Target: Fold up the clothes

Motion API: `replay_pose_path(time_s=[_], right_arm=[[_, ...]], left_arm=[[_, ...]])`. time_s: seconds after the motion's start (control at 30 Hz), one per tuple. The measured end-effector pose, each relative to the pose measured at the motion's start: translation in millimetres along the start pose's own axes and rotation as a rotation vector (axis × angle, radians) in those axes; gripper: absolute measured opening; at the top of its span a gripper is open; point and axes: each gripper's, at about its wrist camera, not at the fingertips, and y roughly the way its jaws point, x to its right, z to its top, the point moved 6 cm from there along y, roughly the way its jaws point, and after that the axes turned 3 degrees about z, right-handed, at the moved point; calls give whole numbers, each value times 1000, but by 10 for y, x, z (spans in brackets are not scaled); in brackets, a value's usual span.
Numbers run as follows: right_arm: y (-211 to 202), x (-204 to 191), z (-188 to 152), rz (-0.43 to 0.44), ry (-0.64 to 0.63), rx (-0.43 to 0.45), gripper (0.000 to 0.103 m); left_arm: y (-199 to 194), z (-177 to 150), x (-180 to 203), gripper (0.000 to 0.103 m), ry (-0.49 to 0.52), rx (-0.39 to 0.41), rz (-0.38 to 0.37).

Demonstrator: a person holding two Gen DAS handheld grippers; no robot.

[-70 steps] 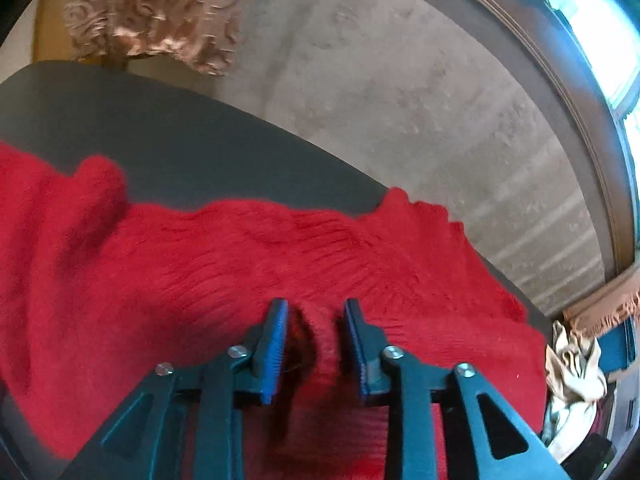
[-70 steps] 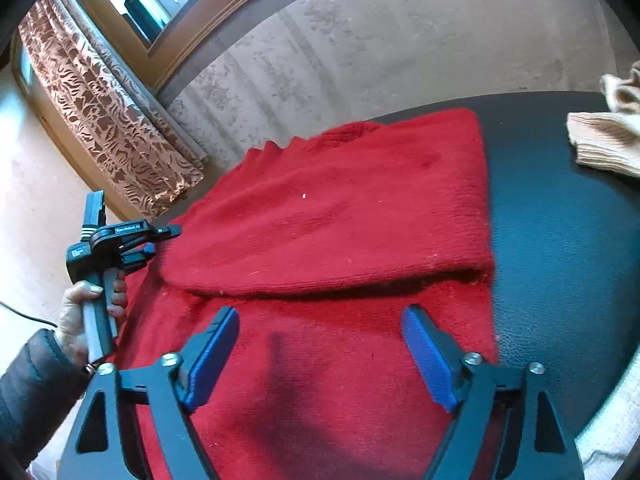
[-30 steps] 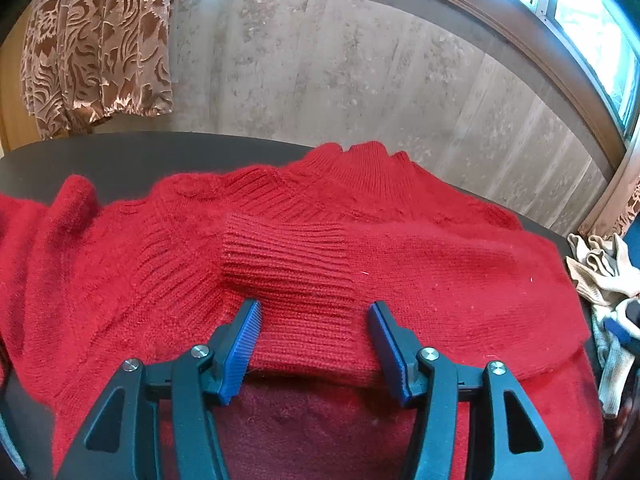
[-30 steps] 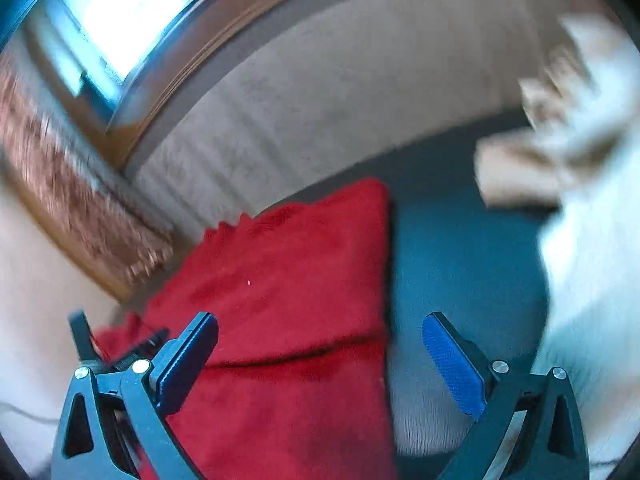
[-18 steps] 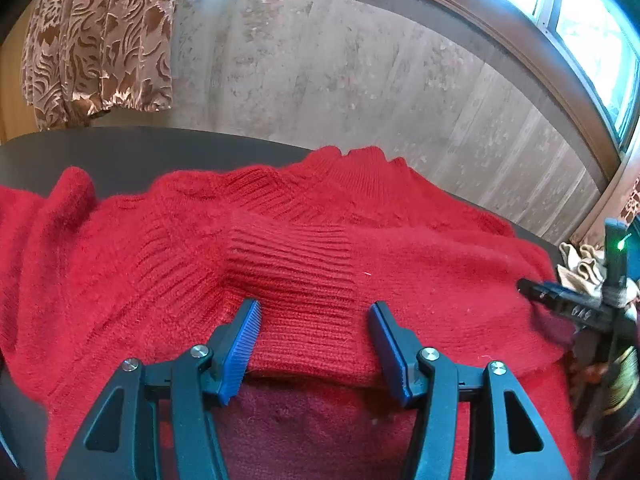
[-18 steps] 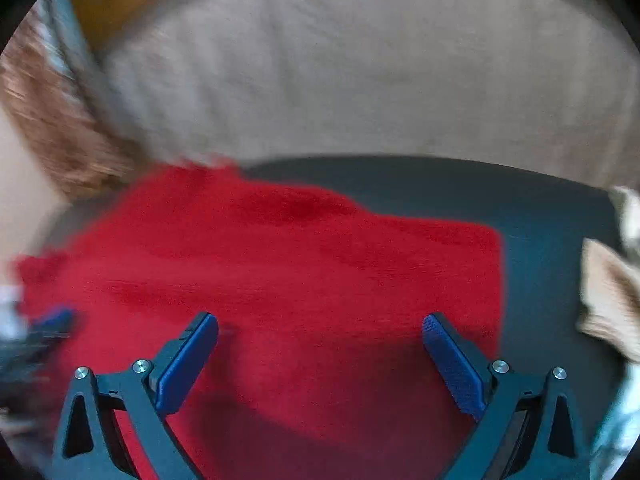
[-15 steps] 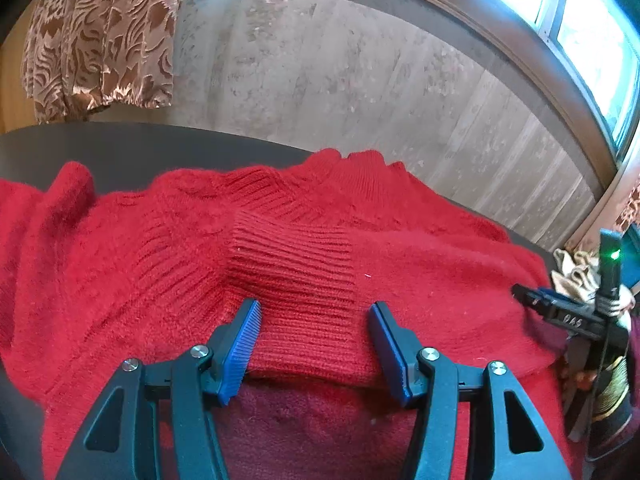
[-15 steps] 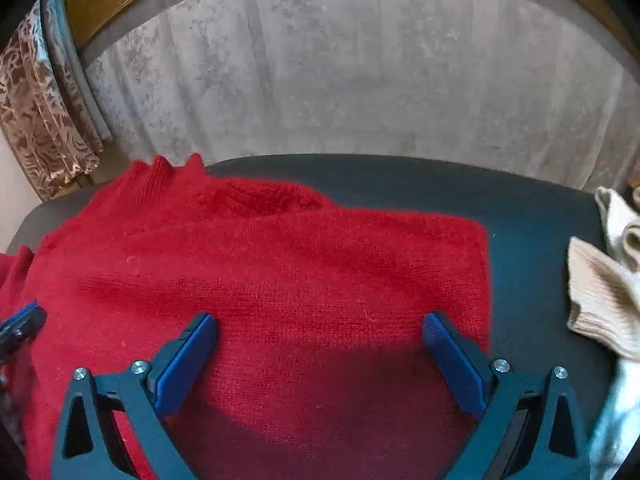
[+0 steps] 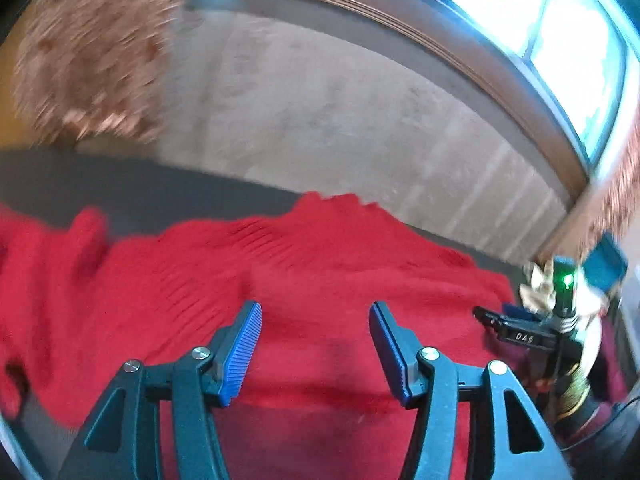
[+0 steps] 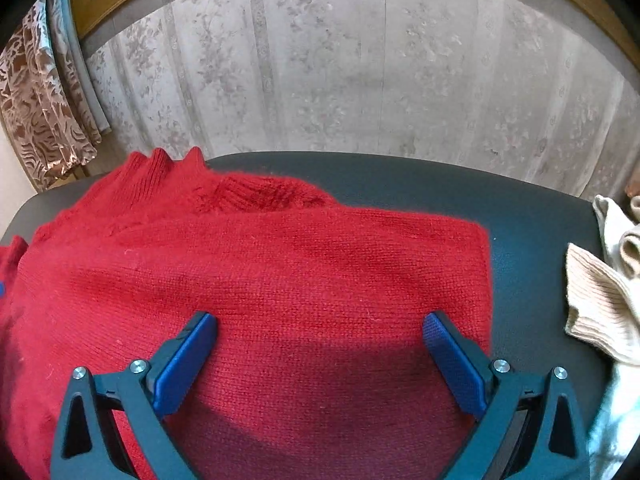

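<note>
Hovering over a red sweater [image 10: 280, 280], both grippers empty.

The sweater lies spread on the dark table [image 10: 532, 216], collar toward the wall, one side folded in to a straight edge. The left gripper [image 9: 316, 328] and right gripper [image 10: 320, 340] each hang above the knit with jaws spread wide, nothing between the pads. Cream clothes [image 10: 600, 300] sit on the table just beside the sweater's folded edge.

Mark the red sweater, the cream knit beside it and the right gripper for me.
red sweater [image 10: 280, 272]: right wrist view, middle of the folded body.
cream knit [image 10: 596, 312]: right wrist view, ribbed edge.
right gripper [image 10: 320, 360]: right wrist view, midway between the open fingertips.
</note>
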Motion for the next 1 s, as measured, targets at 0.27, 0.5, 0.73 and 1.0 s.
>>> replay_pose_path(time_s=[0.27, 0.5, 0.73, 1.0], right_arm=[[-28, 22, -1, 14, 5, 2, 103], [-106, 5, 91, 112, 13, -9, 100], [-55, -452, 812, 326, -68, 42, 72], [765, -886, 1114, 333, -218, -114, 51]], left_arm=[[388, -133, -13, 58, -14, -87, 34], [219, 289, -9, 59, -20, -31, -6], [759, 778, 34, 59, 115, -93, 56], [1422, 991, -89, 59, 103, -217, -17]])
